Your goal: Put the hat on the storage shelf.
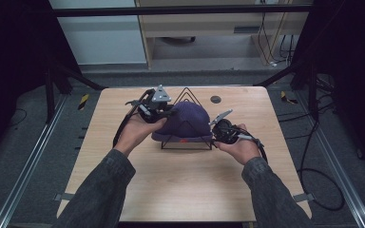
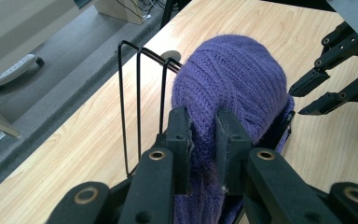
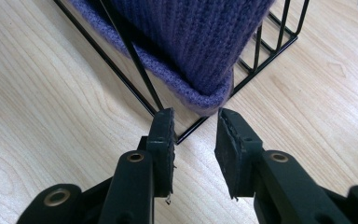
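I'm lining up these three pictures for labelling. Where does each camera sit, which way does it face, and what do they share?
High view: above the person's side, looking forward and down on the table; both sleeves, hands, left gripper, right gripper.
Left gripper view: rides that gripper, facing the purple hat, which its jaws pinch.
Right gripper view: low over the table, facing the hat's rim; jaws apart, holding nothing.
Shared: the hat on the black wire stand.
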